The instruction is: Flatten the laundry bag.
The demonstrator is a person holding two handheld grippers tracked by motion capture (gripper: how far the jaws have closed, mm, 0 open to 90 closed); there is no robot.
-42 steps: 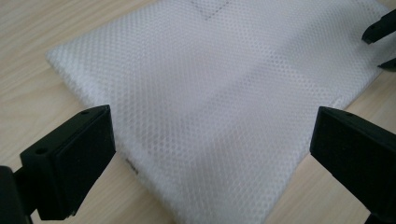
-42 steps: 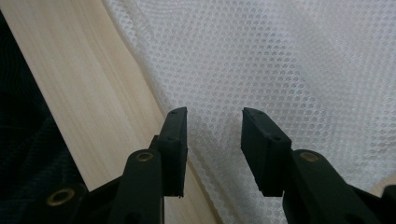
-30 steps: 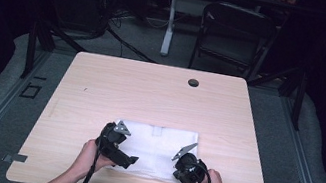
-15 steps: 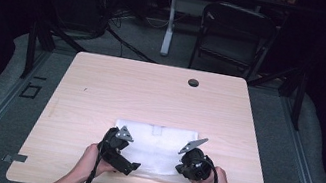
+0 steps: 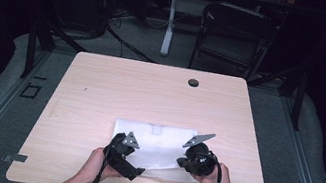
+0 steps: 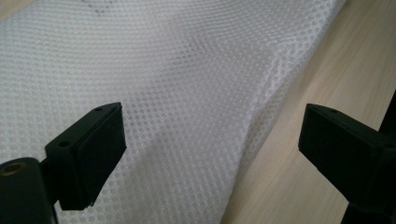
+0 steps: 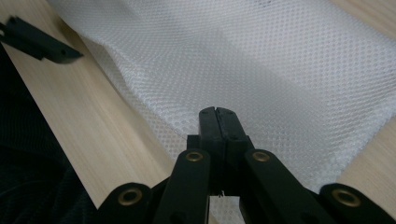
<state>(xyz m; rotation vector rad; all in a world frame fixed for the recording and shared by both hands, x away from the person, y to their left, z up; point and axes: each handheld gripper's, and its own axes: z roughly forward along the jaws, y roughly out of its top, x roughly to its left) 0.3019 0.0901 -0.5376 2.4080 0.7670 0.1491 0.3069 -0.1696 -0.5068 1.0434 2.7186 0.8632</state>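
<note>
A white mesh cloth [image 5: 157, 144] lies flat on the near half of the wooden table [image 5: 150, 94]. My left gripper [image 5: 131, 166] is at the cloth's near left edge. In the left gripper view it [image 6: 217, 149] stands open, its jaws having just closed a little, with a raised fold of the cloth [image 6: 187, 93] between the pads and untouched. My right gripper [image 5: 182, 163] is at the near right edge. Its jaws [image 7: 217, 114] are pressed together on the cloth [image 7: 280, 60], whose edge lifts off the wood there.
A dark grommet hole [image 5: 193, 82] sits near the table's far edge. Beyond the table stand a black chair [image 5: 234, 33] and a white desk leg [image 5: 169, 21] among cables. One jaw of the left gripper [image 7: 42, 44] shows in the right gripper view's upper left.
The right gripper has risen a little and shifted right, lifting the cloth's near edge. The left gripper has slid slightly nearer and to the right along that edge.
</note>
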